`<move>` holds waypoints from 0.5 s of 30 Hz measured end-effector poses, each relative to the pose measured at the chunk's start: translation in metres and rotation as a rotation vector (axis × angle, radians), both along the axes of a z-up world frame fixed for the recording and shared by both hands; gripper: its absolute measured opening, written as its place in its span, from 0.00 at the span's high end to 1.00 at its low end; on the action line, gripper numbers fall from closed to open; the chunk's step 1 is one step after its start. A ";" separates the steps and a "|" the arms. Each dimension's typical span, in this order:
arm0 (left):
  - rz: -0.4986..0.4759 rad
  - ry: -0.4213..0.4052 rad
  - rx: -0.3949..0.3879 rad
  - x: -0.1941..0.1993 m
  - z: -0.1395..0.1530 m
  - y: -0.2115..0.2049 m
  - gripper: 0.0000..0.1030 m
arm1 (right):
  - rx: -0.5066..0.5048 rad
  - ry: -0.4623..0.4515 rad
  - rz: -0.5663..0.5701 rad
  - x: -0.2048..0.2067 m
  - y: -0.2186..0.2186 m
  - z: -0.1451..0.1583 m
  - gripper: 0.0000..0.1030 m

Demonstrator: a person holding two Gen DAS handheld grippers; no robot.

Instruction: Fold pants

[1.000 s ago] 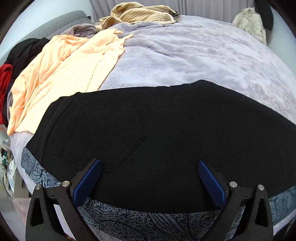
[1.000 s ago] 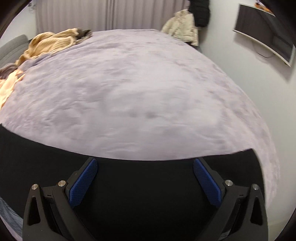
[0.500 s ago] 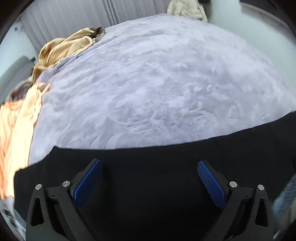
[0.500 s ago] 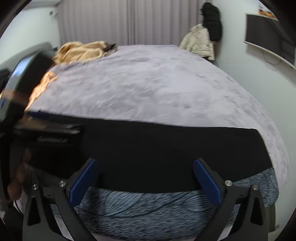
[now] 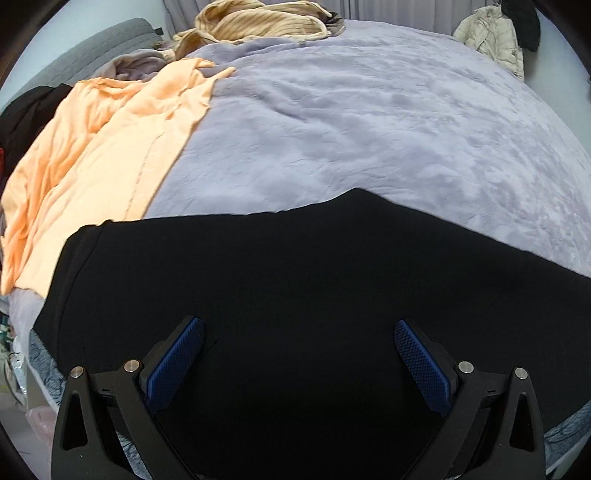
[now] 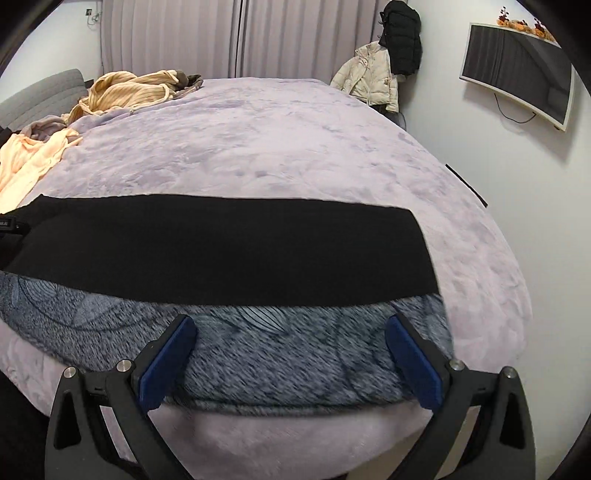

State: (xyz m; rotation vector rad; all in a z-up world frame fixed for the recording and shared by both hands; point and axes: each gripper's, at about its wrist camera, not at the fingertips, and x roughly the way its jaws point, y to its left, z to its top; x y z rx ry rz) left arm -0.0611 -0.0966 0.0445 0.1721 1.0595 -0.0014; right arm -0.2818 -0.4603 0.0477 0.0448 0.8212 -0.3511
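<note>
The black pants (image 6: 221,243) lie flat across the near edge of the bed (image 6: 277,140), wide lilac blanket beyond them. Left gripper (image 5: 299,354) hovers over the dark cloth, jaws spread wide, empty. Right gripper (image 6: 290,350) hangs over the patterned throw (image 6: 277,343), likewise spread, gripping nothing.

Below my fingers spreads a wide bed with a lilac plush cover (image 6: 295,147). On it lie flat black pants (image 6: 229,251), a grey-blue patterned blanket (image 6: 280,354), a peach garment (image 5: 99,166), and a tan ribbed knit (image 5: 258,22).
</note>
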 end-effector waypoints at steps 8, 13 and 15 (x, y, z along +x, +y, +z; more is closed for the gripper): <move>0.020 -0.035 0.020 -0.060 0.014 0.008 0.00 | 0.254 -0.100 0.044 -0.049 -0.020 0.010 0.00; -0.301 -0.026 -0.066 -0.091 0.019 -0.075 0.00 | 0.470 -0.244 0.087 -0.069 -0.010 -0.004 0.00; -0.380 0.004 -0.112 -0.095 0.012 -0.113 0.00 | 0.463 -0.265 0.078 -0.064 -0.004 -0.011 0.00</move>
